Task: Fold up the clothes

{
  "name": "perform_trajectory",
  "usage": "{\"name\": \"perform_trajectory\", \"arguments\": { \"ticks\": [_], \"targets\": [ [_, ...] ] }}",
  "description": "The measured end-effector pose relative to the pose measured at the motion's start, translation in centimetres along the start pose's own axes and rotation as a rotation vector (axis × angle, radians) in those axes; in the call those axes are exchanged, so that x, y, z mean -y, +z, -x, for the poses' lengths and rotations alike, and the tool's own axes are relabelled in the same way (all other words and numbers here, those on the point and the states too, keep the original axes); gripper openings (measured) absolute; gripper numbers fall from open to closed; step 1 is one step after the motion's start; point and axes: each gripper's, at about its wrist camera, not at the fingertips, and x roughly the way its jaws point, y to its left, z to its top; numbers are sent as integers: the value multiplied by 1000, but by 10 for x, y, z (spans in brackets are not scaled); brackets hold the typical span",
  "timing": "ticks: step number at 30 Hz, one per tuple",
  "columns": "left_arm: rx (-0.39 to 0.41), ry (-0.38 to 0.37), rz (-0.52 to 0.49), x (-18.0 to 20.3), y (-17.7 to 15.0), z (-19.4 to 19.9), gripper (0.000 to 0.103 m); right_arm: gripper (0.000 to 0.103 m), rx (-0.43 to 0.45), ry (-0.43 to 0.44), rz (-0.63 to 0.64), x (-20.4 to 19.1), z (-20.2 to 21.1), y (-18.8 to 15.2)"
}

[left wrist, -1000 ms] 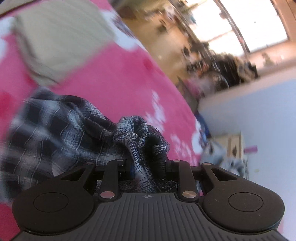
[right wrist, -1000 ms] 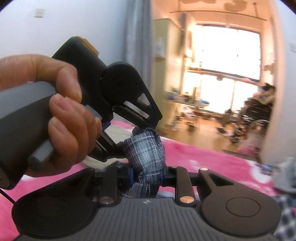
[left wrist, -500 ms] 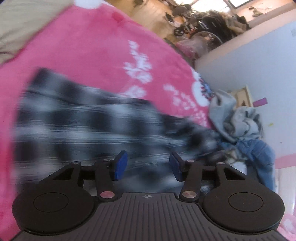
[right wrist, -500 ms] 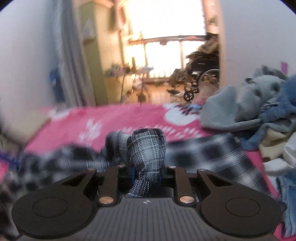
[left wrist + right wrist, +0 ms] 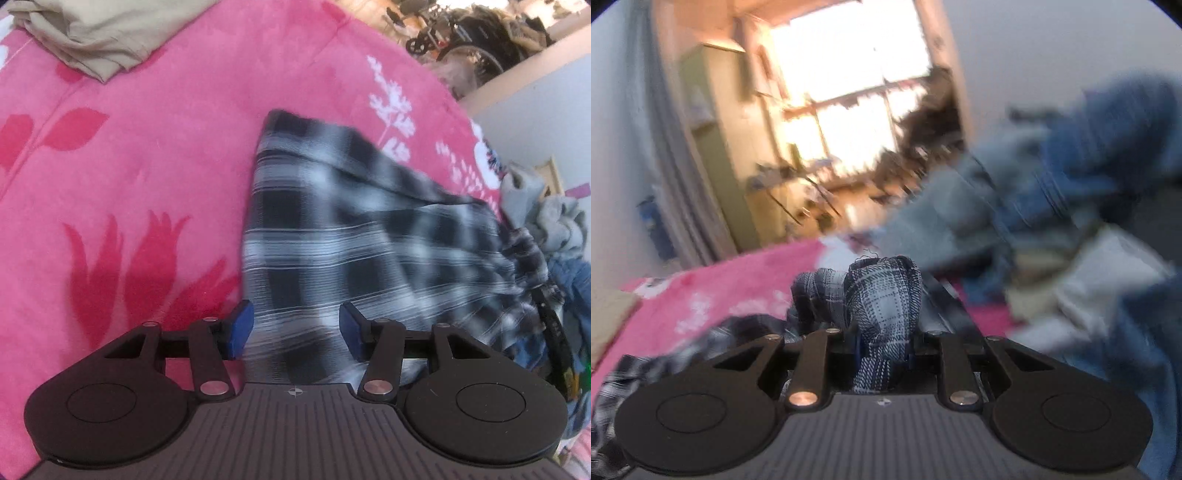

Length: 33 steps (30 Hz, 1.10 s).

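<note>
A black and white plaid garment (image 5: 351, 229) lies spread on the pink floral blanket (image 5: 129, 166). My left gripper (image 5: 293, 334) is open and empty, its blue pads (image 5: 238, 328) just above the garment's near edge. My right gripper (image 5: 884, 347) is shut on a bunched end of the plaid garment (image 5: 882, 295), held up over the blanket (image 5: 713, 295). The right gripper's dark body shows at the garment's far right end in the left wrist view (image 5: 554, 328).
A folded beige garment (image 5: 99, 33) lies at the blanket's far left. A heap of grey, blue and pale clothes (image 5: 561, 236) sits on the right, also in the right wrist view (image 5: 1052, 221). A wheelchair (image 5: 461, 33) stands beyond the bed.
My left gripper has let go of the plaid garment and opened. The garment now lies spread flat. My right gripper has swung right toward the clothes heap, still holding its end.
</note>
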Motion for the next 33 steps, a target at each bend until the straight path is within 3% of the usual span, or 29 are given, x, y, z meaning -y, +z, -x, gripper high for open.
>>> {"name": "perform_trajectory", "arguments": {
  "ticks": [2, 4, 6, 8, 11, 14, 18, 22, 24, 25, 26, 28, 33],
  "targets": [
    [-20, 1, -7, 1, -2, -6, 51, 25, -86, -15, -82, 19, -13, -11],
    [-30, -3, -22, 3, -4, -10, 53, 48, -103, -18, -184, 35, -7, -14],
    [-30, -5, -51, 6, -5, -11, 57, 59, -57, -71, -234, 44, 13, -9],
    [-34, -1, -81, 8, -7, -12, 59, 61, -2, -111, -242, 49, 32, 0],
    [-40, 8, -128, 11, -9, -15, 61, 63, 54, -48, -116, 40, 42, 25],
    [-39, 30, -171, 14, -12, -19, 61, 63, -52, 54, 129, 15, 11, 46],
    [-35, 46, -211, 16, -15, -18, 61, 55, -145, 90, 411, -13, -33, 48],
    [-39, 49, -252, 18, -15, -21, 61, 54, -186, 154, 537, -33, -56, 52],
    [-40, 51, -268, 19, -15, -21, 61, 54, -278, 192, 539, -33, -73, 52],
    [-40, 53, -273, 20, -15, -22, 61, 49, -328, 211, 538, -33, -81, 51],
    [-41, 53, -275, 20, -15, -22, 61, 40, -357, 230, 534, -32, -84, 51],
    [-43, 48, -274, 18, -15, -21, 61, 11, -372, 255, 486, -30, -70, 57],
    [-61, 32, -267, 15, -11, -19, 61, 9, -359, 322, 298, -10, -23, 77]
  ]
}}
